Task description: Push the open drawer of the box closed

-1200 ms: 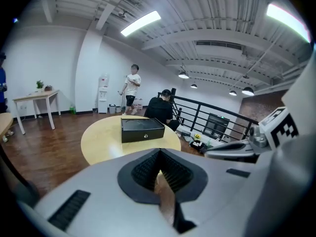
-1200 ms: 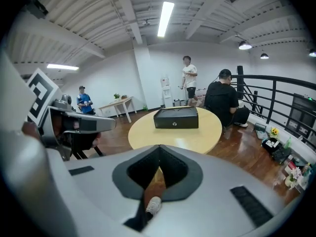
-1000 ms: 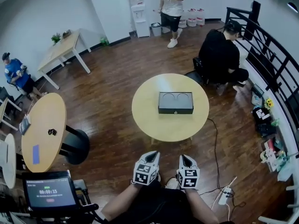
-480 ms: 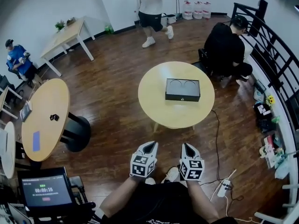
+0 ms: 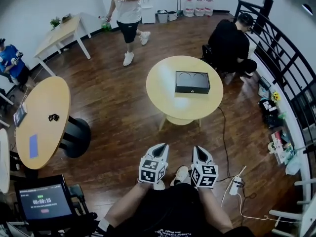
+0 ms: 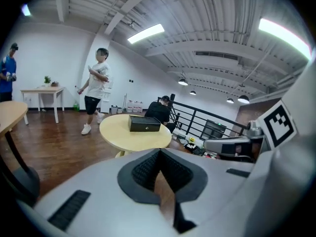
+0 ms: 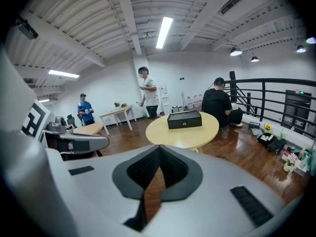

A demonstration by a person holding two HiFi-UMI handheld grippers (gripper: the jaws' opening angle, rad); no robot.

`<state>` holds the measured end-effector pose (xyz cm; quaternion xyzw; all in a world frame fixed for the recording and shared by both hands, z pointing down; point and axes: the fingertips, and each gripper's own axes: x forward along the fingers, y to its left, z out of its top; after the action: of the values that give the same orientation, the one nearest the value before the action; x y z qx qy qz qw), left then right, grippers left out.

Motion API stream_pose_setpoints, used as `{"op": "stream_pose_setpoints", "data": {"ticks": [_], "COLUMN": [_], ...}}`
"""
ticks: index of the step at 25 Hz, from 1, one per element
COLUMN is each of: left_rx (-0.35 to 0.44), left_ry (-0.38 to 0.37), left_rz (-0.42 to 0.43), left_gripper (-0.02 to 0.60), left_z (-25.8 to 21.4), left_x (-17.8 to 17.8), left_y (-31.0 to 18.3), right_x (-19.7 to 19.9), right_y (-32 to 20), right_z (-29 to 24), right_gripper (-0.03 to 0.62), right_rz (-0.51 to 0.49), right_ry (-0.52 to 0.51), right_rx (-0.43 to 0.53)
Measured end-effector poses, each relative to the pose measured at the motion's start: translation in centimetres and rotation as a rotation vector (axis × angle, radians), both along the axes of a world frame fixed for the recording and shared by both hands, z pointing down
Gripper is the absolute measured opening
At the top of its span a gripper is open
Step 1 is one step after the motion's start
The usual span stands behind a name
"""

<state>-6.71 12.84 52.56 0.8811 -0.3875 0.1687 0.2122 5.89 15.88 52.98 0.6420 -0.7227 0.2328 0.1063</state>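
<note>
A black box (image 5: 192,82) lies on a round pale wooden table (image 5: 168,100) across the room; its top shows two round hollows. From here I cannot tell how far its drawer stands out. The box (image 6: 144,124) also shows small in the left gripper view, and the box (image 7: 184,119) in the right gripper view, with a small latch on its front. My left gripper (image 5: 160,149) and right gripper (image 5: 197,151) are held side by side close to my body, far short of the table. The left gripper (image 6: 160,153) is shut and empty, and so is the right gripper (image 7: 159,149).
A person (image 5: 128,14) walks across the wooden floor left of the table. Another person in black (image 5: 229,41) sits behind it by a black railing (image 5: 291,83). A second round table (image 5: 42,117) stands at left. A power strip (image 5: 236,185) with cable lies at right.
The walking person has crossed from the back wall toward the left of the table. My view has shifted slightly. Both grippers stay shut in front of me.
</note>
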Motion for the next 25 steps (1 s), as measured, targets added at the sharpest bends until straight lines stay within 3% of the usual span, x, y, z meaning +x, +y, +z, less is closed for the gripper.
{"op": "stream_pose_setpoints", "data": {"ticks": [8, 16, 25], "left_rx": [-0.045, -0.006, 0.045], "left_ry": [0.035, 0.034, 0.035], "left_rz": [0.045, 0.026, -0.019], "left_gripper": [-0.003, -0.003, -0.003], "left_z": [1.9, 1.3, -1.6], "left_x": [-0.5, -0.7, 3.9], "left_y": [4.5, 3.2, 8.8], "right_x": [-2.6, -2.1, 2.4], "right_y": [4.9, 3.4, 8.4], "right_z": [1.6, 0.4, -1.5], "right_gripper": [0.006, 0.006, 0.006], "right_rz": [0.007, -0.036, -0.043], "right_ry": [0.036, 0.109, 0.136], "right_rx": [-0.031, 0.009, 0.051]}}
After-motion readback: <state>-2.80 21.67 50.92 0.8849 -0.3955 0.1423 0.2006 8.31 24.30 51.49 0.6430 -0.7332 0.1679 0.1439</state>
